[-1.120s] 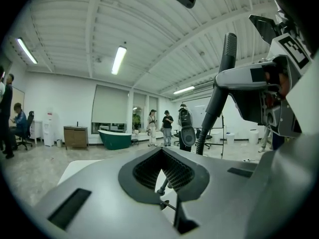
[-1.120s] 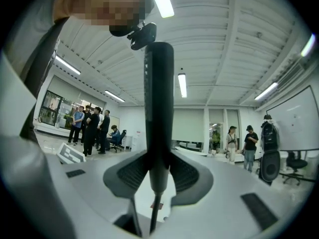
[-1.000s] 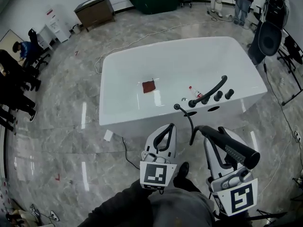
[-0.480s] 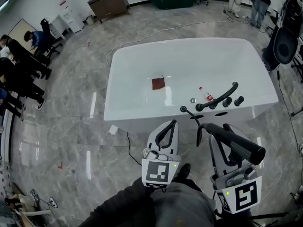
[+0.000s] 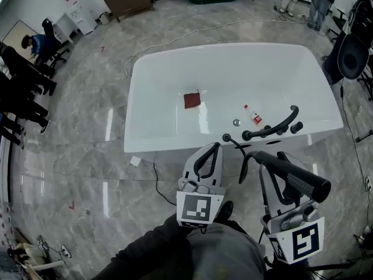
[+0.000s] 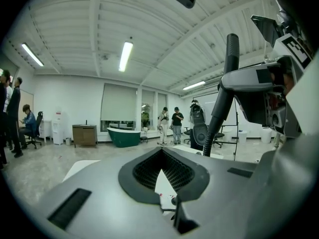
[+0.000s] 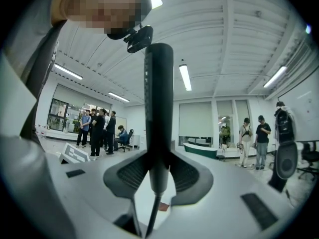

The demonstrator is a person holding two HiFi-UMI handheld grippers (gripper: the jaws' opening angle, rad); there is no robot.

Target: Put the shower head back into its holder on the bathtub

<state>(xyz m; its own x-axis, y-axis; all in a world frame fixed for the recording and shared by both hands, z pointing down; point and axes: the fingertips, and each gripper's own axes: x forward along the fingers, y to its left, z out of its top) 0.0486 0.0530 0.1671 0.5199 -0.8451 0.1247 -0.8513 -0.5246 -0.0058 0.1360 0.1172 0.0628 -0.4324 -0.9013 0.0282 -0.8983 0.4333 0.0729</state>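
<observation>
Right hand-held gripper point(image 7: 158, 176), apparently level — clamping showerhead point(image 7: 158, 83)

A cloth point(image 5: 192, 100) and bottle point(image 5: 253, 115) lie inside the bathtub point(image 5: 233, 69).

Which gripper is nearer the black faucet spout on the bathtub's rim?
Right. The right gripper, shut on the shower head, sits just outside the bathtub rim, almost in line with the faucet spout. The left gripper, shut and empty, is farther left along that rim.
</observation>
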